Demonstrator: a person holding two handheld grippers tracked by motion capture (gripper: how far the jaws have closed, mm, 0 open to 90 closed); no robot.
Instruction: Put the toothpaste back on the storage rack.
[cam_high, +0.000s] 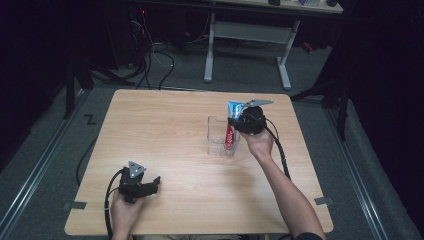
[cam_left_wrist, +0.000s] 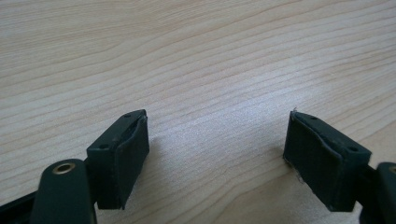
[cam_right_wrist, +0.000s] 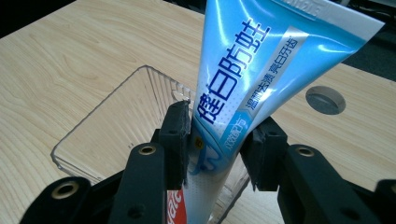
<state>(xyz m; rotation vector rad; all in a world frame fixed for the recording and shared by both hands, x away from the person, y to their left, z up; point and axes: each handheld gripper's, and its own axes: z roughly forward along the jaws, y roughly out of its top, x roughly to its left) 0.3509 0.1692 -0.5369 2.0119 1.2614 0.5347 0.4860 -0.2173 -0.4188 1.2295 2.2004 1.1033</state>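
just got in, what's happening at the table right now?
A person holds a gripper in each hand. The right gripper is shut on a blue toothpaste tube, holding it upright at a clear plastic container right of the table's middle; its lower end looks to be inside the container. The left gripper sits open and empty over bare wood near the front left.

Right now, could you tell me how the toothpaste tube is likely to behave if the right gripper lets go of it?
The toothpaste tube stands tall above the clear plastic container, so it would probably lean onto the rim. It looks soft where the right gripper pinches it, so it likely dents. The container looks light and could tip.
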